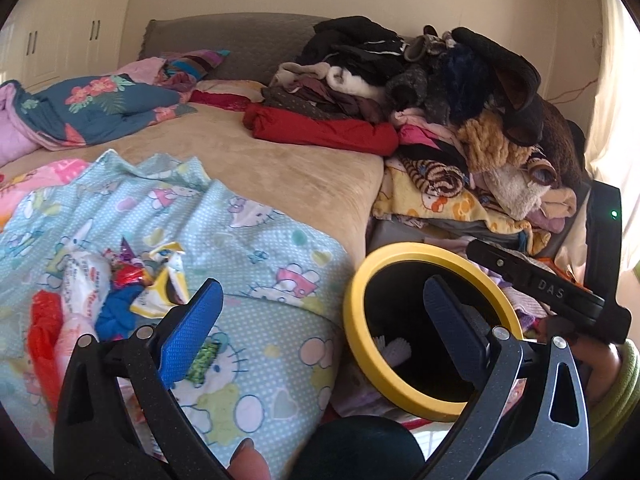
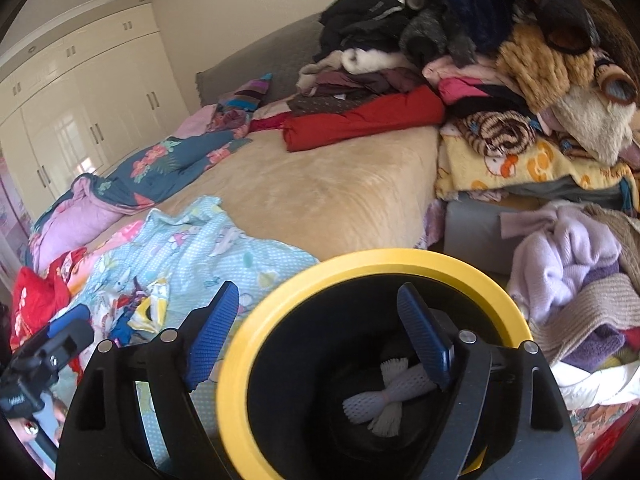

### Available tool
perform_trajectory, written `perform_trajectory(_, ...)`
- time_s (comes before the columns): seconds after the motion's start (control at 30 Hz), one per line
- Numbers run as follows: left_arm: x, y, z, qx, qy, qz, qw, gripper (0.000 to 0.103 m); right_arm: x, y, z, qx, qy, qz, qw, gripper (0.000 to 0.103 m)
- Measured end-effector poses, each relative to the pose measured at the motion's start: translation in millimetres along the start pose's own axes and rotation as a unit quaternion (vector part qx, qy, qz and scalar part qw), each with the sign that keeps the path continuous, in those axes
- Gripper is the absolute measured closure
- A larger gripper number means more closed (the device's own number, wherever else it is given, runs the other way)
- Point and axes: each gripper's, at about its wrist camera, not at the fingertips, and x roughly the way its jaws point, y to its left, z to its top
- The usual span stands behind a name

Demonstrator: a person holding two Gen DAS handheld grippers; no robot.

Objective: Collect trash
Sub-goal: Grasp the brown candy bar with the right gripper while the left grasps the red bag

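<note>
Nearest the right wrist camera, the right gripper [image 2: 316, 332] hangs over the mouth of a round bin [image 2: 280, 304] with a yellow rim and a black inside. Its blue-padded jaws are spread wide with nothing between them; one jaw is over the bin's opening, the other over the bedding just left of the rim. At the bottom of the bin lies one piece of white foam netting [image 2: 384, 396], pinched at the middle like a bow, its long axis running from lower left to upper right in this view.

The left gripper [image 1: 320, 320] also stands wide apart and empty, its jaws straddling the edge of a light blue cartoon-print sheet [image 1: 256, 248] and the bin's near rim. The bin [image 1: 352, 320] stands beside the bed.

On the sheet, left of the left gripper, a loose heap of wrappers [image 1: 120, 288] lies in a jumble: white, red, blue and yellow pieces, pointing no common way. A small green scrap [image 1: 204, 360] lies just beside the left jaw. Piled clothes [image 1: 440, 92] fill the far right.
</note>
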Motion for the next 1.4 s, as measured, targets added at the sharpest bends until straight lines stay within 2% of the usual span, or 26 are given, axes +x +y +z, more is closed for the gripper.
perform_trajectory(0.3,-22,35,5,-0.022,-0.025,0.032,0.9989,0.011,-4,52,-5,-0.044,-0.008,0.029,0.999,0.019)
perform_trajectory(0.53,-40,70,11,-0.048,-0.045,0.066,0.9957,0.011,3,106,-20,-0.081,0.014,0.069,0.994,0.018)
perform_trajectory(0.73,-52,108,13,-0.080,-0.051,0.103,0.9901,0.011,15,155,-42,-0.110,0.058,0.109,0.986,0.018)
perform_trajectory(1.0,-61,159,8,-0.134,-0.044,0.135,0.9808,0.011,36,215,-80,-0.155,0.135,0.152,0.967,0.018)
perform_trajectory(1.23,-56,207,-8,-0.184,0.006,0.143,0.9725,0.011,63,246,-106,-0.176,0.201,0.165,0.949,0.019)
perform_trajectory(1.3,-53,219,-14,-0.199,0.023,0.143,0.9692,0.011,73,250,-113,-0.177,0.220,0.157,0.946,0.024)
perform_trajectory(1.4,-46,228,-23,-0.218,0.044,0.128,0.9664,0.012,87,250,-120,-0.166,0.250,0.154,0.941,0.039)
